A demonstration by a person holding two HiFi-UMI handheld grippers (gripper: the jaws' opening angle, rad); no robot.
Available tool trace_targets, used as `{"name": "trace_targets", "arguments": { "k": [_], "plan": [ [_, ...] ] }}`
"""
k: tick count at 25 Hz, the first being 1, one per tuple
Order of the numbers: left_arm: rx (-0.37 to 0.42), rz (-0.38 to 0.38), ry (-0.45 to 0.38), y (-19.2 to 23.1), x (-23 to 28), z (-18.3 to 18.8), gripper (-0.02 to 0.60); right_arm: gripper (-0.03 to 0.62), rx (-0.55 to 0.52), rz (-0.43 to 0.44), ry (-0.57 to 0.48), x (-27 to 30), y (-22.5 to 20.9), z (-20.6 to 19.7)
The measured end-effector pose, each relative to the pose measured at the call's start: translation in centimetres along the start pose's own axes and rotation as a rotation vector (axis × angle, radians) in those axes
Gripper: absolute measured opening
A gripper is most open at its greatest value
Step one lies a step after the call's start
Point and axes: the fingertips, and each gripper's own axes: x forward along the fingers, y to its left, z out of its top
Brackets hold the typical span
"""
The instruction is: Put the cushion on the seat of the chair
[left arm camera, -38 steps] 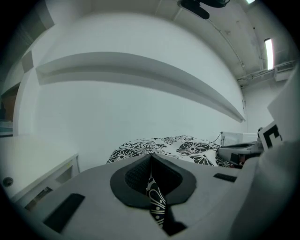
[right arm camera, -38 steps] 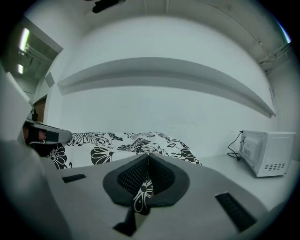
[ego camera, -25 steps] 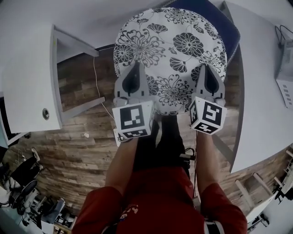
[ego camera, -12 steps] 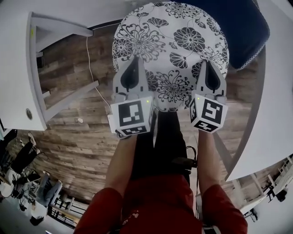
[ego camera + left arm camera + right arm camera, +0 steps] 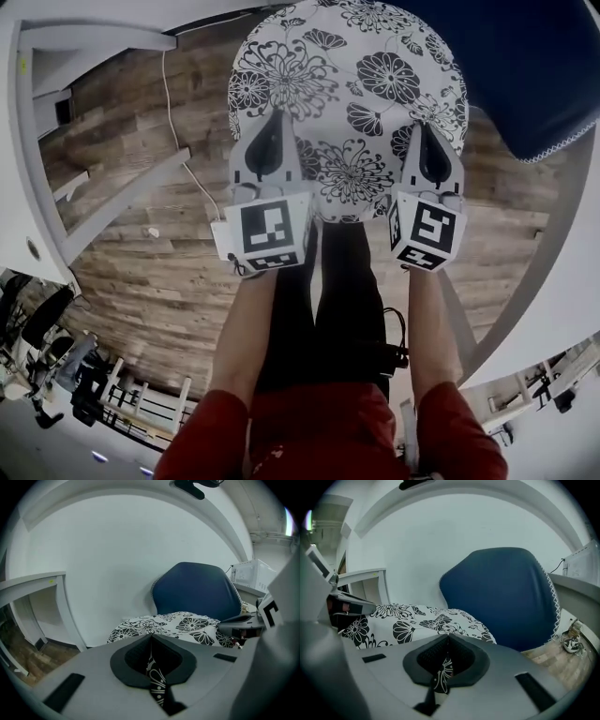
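Over plank flooring (image 5: pixel 141 272), left gripper (image 5: pixel 151 656) and right gripper (image 5: pixel 446 660) each pinch the floral cushion (image 5: pixel 347 84) by its hem (probably soft, light); blue chair (image 5: pixel 525 66) ahead.

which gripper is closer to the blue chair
Right. The right gripper, shut on the cushion, is beside the chair; the left gripper grips the cushion's far side.

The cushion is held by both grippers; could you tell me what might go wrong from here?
The left gripper and right gripper pinch only the near edge of the cushion; the fabric could slip and the cushion drop to the wooden floor.
The blue chair lies off to the right, so the cushion could land off-centre.
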Motion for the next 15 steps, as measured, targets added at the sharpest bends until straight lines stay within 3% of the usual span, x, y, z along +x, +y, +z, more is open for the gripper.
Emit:
{"name": "trace_targets", "arguments": {
  "k": [5,15],
  "plan": [
    [-0.021,-0.018,0.034,0.8,-0.7,1.7,0.029,0.029,-0.037,-0.006,0.052,-0.8,0.7,2.0],
    [-0.009,-0.016,0.067,0.1,1.0,-1.2,0.029,0.029,-0.054,0.001,0.079,0.8,0.2,-0.8]
  ]
}}
